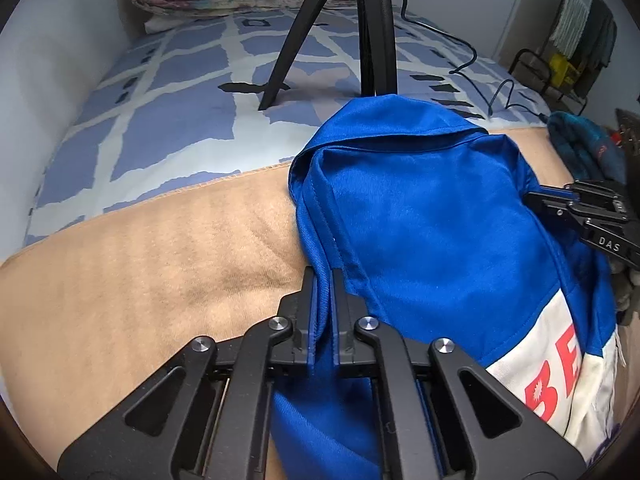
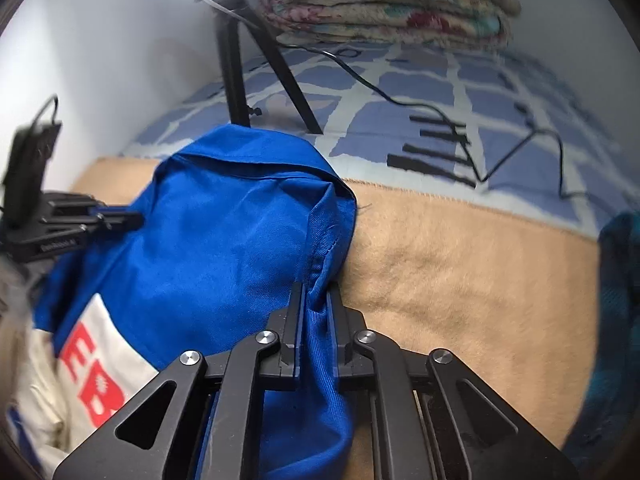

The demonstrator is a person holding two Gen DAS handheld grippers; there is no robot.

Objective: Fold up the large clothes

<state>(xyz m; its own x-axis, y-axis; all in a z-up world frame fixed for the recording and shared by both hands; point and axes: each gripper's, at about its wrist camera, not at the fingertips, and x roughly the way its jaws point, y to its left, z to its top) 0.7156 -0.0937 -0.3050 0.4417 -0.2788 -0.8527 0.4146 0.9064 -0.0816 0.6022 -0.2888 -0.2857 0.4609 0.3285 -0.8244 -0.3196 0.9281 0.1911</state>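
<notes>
— Two tools, both busy? Where's the garment?

— Yes. My left tool [image 1: 323, 276] and right tool [image 2: 315, 288] each pinch an edge of the blue jacket [image 1: 432, 216], which lies bunched on the tan blanket [image 1: 140, 256], near the tripod [image 1: 320, 32].

— Much done?

— Partly gathered, I judge; flattening and final folds remain.

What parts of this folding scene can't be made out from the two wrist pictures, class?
- Red lettering on the blue garment: cut off by folds, left wrist view.
- Garment's lower part: hidden under the left gripper and, in the right wrist view, the right gripper.
- Teal cloth: blurred, cropped at the edge.
</notes>
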